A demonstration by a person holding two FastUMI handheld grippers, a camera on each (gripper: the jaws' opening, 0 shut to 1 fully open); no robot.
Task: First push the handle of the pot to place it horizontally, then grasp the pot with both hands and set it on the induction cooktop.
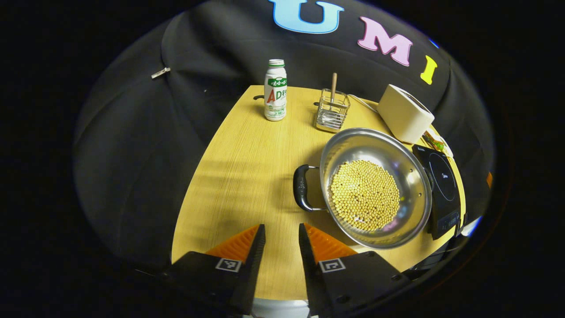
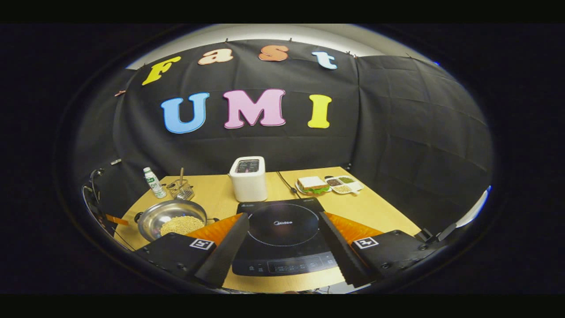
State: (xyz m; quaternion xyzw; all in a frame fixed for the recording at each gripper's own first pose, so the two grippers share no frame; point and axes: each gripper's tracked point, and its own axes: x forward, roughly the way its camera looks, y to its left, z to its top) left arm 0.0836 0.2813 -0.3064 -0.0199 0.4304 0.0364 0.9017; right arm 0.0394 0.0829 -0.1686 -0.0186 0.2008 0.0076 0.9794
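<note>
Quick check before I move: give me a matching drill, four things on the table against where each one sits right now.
Things:
1. pot
2. bottle
3. toaster
4. sandwich

Places:
A. behind the cooktop, at the wall
B. far right part of the table, on a plate
C. far left corner of the table, beside the wire rack
D. left of the cooktop, holding beans

Pairs: 1-D, 2-C, 3-A, 4-B

bare table beside pot handle
</note>
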